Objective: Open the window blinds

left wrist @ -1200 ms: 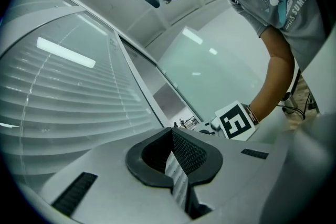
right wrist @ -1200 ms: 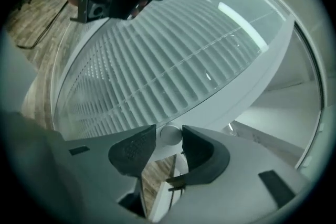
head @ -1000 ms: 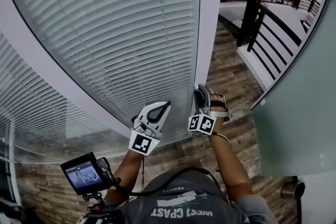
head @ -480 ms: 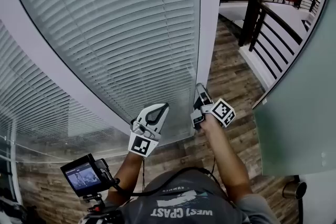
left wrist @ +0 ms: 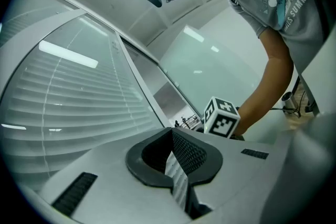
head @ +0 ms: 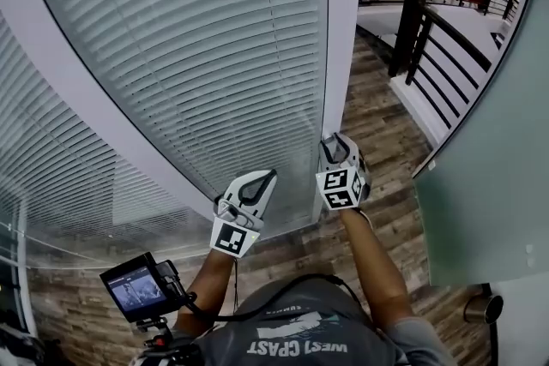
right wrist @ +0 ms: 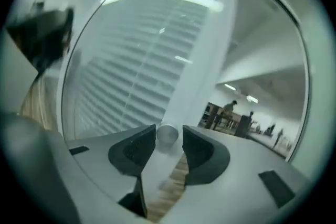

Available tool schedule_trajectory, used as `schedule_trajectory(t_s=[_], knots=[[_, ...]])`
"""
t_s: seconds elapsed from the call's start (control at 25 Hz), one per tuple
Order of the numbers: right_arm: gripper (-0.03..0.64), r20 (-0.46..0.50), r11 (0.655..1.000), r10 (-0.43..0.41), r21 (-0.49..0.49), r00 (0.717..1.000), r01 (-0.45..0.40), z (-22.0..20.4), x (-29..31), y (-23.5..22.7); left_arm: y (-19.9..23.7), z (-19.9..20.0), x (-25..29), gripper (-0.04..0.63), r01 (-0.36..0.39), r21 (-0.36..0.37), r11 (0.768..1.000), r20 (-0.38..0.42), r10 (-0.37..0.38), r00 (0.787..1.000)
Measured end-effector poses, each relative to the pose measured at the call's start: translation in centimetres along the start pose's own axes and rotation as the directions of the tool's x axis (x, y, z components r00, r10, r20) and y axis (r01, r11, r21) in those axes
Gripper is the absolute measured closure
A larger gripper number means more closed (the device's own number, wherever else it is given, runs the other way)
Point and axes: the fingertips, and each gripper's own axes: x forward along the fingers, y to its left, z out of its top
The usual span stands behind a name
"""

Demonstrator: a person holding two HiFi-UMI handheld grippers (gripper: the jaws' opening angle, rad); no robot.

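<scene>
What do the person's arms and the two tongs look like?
Both the left tongs and the right tongs are light grey shells with dark, ribbed pads inside. Each carries a white cube with black square markers. The person wears a grey short-sleeved T-shirt with white print; the forearms are bare. A thin black cable crosses the shirt.

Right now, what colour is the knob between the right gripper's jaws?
Silvery grey, plain, no pattern. The knob shows best in the right gripper view.

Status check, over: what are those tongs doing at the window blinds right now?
Right tongs clamped on small round knob at the frame. Left tongs shut, empty. Blinds slats look closed. Nothing blocking.
</scene>
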Motion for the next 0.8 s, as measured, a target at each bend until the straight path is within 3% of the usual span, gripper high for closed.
schedule_trajectory(t_s=[0.04,0.12,0.2,0.28,0.32,0.36,0.4,0.44,0.48,0.52,0.56,0.6,0.64,0.68,0.72,0.76,0.8], knots=[[0.499,0.053,0.974,0.026,0.223,0.998,-0.037,0.2,-0.4,-0.6,0.0,0.1,0.0,0.595,0.000,0.003,1.000,0.002,0.000,1.000],[0.497,0.123,0.848,0.044,0.520,0.991,-0.103,0.2,-0.5,-1.5,0.2,0.0,-0.2,0.595,-0.006,0.005,1.000,0.002,0.006,1.000],[0.497,0.126,0.763,0.060,0.634,0.990,-0.127,-0.4,0.1,-1.9,0.4,-0.4,-0.3,0.595,-0.015,-0.005,1.000,-0.004,0.015,1.000],[0.499,0.111,0.734,0.075,0.667,0.991,-0.130,-0.9,0.8,-1.8,0.4,-0.7,-0.5,0.595,-0.018,-0.008,1.000,-0.007,0.018,1.000],[0.499,0.104,0.743,0.073,0.658,0.992,-0.124,-0.9,1.0,-1.6,0.4,-0.7,-0.6,0.595,-0.018,-0.005,1.000,-0.006,0.018,1.000],[0.499,0.088,0.793,0.061,0.600,0.994,-0.102,-0.9,1.1,-1.5,0.4,-0.8,-0.6,0.595,-0.017,-0.003,1.000,-0.005,0.017,1.000],[0.500,0.057,0.891,0.029,0.450,0.998,-0.052,-0.9,1.2,-1.2,0.3,-0.8,-0.6,0.595,-0.017,-0.001,1.000,-0.004,0.017,1.000],[0.500,0.015,0.983,-0.029,0.183,0.999,0.026,-0.9,1.3,-0.9,0.3,-0.8,-0.6,0.595,-0.017,0.000,1.000,-0.004,0.017,1.000],[0.500,-0.017,0.983,-0.108,-0.149,0.994,0.104,-0.9,1.4,-0.5,0.3,-0.8,-0.6,0.595,-0.017,0.000,1.000,-0.004,0.017,1.000],[0.500,-0.028,0.887,-0.181,-0.436,0.983,0.151,-1.0,1.4,-0.1,0.3,-0.8,-0.6,0.595,-0.018,0.000,1.000,-0.006,0.018,1.000],[0.500,-0.025,0.786,-0.221,-0.596,0.975,0.163,-0.9,1.5,0.2,0.3,-0.8,-0.6,0.595,-0.019,-0.001,1.000,-0.006,0.019,1.000],[0.500,-0.022,0.772,-0.214,-0.617,0.976,0.155,-0.9,1.5,0.3,0.3,-0.8,-0.6,0.595,-0.020,-0.002,1.000,-0.006,0.020,1.000],[0.500,-0.026,0.837,-0.171,-0.532,0.985,0.131,-0.9,1.5,0.2,0.3,-0.8,-0.6,0.595,-0.019,-0.003,1.000,-0.006,0.019,1.000],[0.500,-0.028,0.925,-0.108,-0.368,0.994,0.090,-1.0,1.5,0.1,0.3,-0.7,-0.5,0.595,-0.018,-0.002,1.000,-0.004,0.018,1.000],[0.499,-0.016,0.989,-0.040,-0.146,0.999,0.037,-1.0,1.4,-0.1,0.3,-0.7,-0.4,0.595,-0.016,-0.002,1.000,-0.004,0.016,1.000],[0.499,0.017,0.995,0.015,0.103,1.000,-0.016,-1.1,1.2,-0.3,0.2,-0.7,-0.5,0.595,-0.015,-0.002,1.000,-0.004,0.015,1.000],[0.496,0.060,0.941,0.044,0.332,0.997,-0.062,-1.3,0.9,-0.6,0.1,-0.8,-0.6,0.595,-0.014,-0.002,1.000,-0.004,0.014,1.000]])
